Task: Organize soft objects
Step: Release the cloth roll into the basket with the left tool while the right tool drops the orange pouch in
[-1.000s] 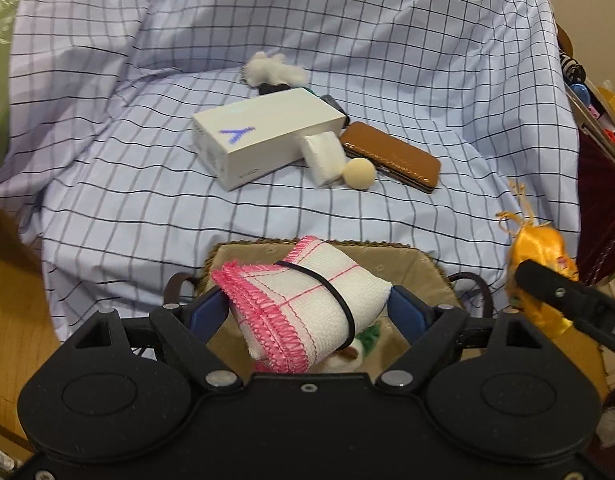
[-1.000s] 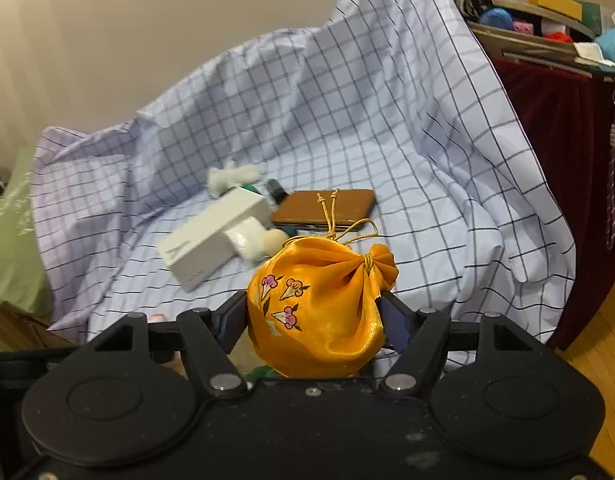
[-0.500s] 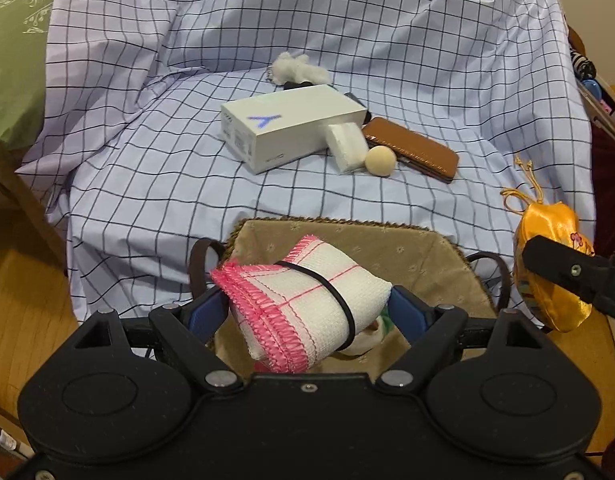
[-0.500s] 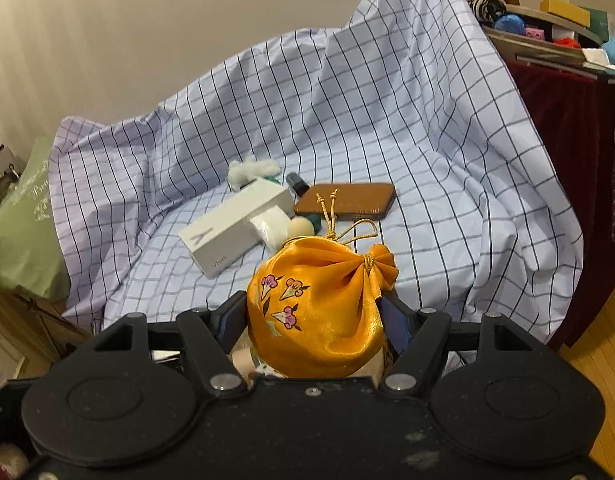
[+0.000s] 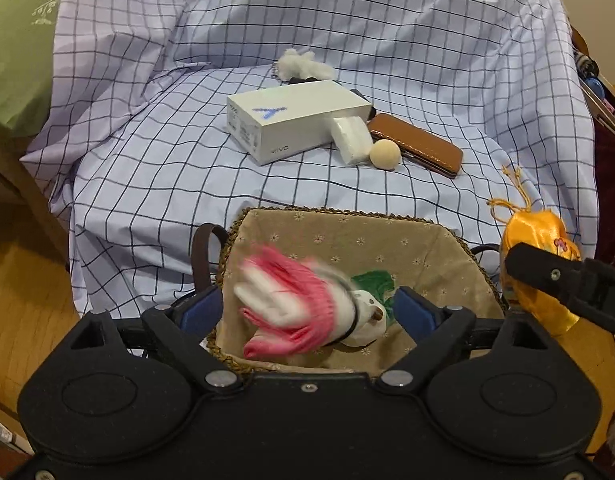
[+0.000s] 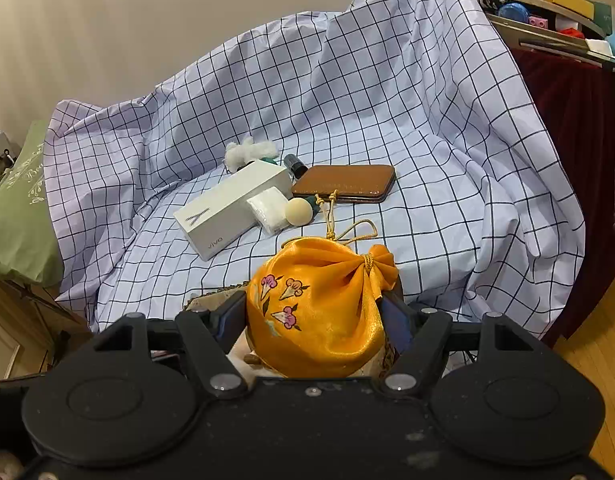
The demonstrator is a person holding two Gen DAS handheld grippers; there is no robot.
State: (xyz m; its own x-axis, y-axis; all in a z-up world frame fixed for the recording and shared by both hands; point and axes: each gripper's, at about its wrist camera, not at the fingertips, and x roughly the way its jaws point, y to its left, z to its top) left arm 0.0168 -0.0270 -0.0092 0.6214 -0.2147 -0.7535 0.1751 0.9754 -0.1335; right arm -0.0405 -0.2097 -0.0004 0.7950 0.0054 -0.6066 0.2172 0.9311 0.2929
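Note:
Above the lined wicker basket (image 5: 347, 216), my left gripper (image 5: 307, 314) has its jaws opening. The rolled white towel with pink fringe (image 5: 295, 308), bound by a black band, is blurred between the blue pads (image 5: 413, 312) and touches neither as it drops into the basket. A white and green soft toy (image 5: 371, 316) lies inside. My right gripper (image 6: 313, 320) is shut on the orange drawstring pouch (image 6: 319, 308), held just right of the basket. That pouch (image 5: 539, 268) also shows in the left wrist view.
On the checked cloth (image 5: 147, 168) behind the basket lie a white box (image 5: 295, 116), a white packet (image 5: 351, 140), a beige ball (image 5: 384, 154), a brown case (image 5: 415, 144) and a fluffy white toy (image 5: 303, 64). A green pillow (image 5: 15, 52) sits left, a cluttered shelf (image 6: 547, 12) right.
The left jaws have widened and let go of the towel roll, which now falls blurred into the basket. The right gripper still holds the pouch in much the same place.

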